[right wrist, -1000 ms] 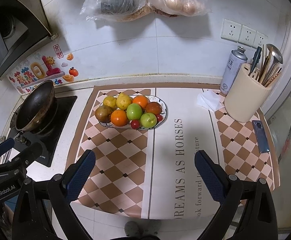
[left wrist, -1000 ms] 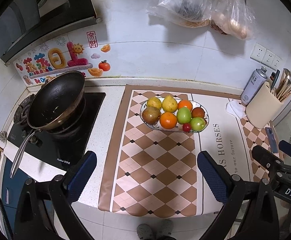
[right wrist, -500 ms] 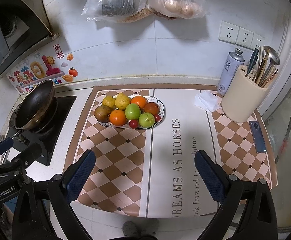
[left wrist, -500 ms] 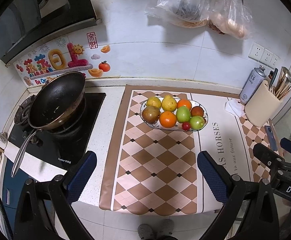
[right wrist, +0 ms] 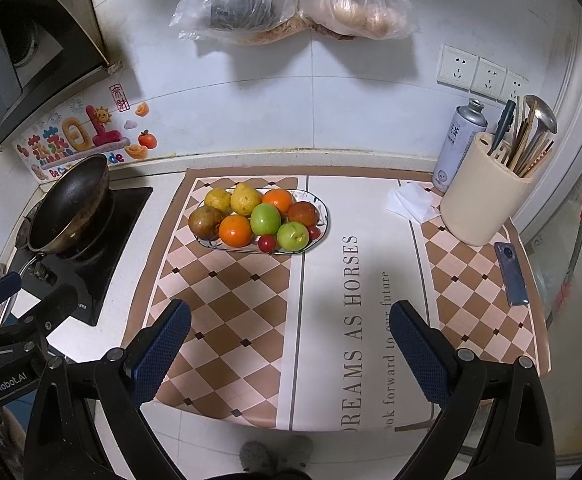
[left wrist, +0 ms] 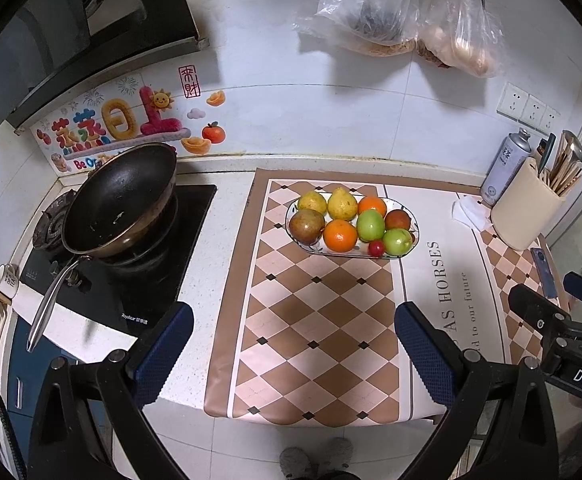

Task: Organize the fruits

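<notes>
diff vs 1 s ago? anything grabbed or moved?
Nothing grabbed or released. Both cameras drifted back slightly, so the fruit plate sits a bit higher and smaller in view. Left gripper and right gripper remain open and empty; all fruits are unchanged on the plate.

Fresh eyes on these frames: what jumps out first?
The plate heaped with bright fruit, oranges, green apples and yellow pears, stands on the checked mat near the back of the counter. Left of it a black wok sits tilted on the stove, and two plastic bags hang on the wall above. Both the left gripper and the right gripper are open over the counter's near edge, holding nothing.
</notes>
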### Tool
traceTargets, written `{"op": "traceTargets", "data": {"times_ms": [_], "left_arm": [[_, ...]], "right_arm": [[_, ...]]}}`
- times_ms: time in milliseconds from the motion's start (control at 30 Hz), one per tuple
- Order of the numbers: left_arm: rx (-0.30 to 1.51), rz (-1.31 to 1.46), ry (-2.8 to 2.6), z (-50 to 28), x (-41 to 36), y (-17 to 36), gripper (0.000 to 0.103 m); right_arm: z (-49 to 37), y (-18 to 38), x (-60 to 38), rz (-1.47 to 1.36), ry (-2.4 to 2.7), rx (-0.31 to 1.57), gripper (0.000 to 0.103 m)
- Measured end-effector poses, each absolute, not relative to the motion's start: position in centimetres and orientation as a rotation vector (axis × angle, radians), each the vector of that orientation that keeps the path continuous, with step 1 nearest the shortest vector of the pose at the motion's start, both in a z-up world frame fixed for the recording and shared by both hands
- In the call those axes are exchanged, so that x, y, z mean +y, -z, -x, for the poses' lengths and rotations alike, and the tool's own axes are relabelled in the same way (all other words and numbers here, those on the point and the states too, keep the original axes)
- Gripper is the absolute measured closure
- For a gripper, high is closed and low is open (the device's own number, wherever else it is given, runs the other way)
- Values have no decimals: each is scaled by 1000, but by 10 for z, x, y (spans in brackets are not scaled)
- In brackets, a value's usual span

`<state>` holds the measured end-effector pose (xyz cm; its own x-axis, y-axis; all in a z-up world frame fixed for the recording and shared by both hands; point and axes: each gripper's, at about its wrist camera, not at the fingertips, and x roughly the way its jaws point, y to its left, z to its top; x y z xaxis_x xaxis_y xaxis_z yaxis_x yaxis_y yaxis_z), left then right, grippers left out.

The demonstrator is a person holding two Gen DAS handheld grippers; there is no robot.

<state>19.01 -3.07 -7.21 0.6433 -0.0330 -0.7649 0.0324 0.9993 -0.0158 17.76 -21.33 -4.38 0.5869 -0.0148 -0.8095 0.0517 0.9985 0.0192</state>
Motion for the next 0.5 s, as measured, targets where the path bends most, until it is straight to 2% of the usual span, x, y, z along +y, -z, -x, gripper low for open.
{"op": "traceTargets", "data": {"times_ms": [500], "left_arm": [[870,-1,43,-184,-28,71,0]], "right_arm": [[-168,45,-209,-48,37,941,2]]}}
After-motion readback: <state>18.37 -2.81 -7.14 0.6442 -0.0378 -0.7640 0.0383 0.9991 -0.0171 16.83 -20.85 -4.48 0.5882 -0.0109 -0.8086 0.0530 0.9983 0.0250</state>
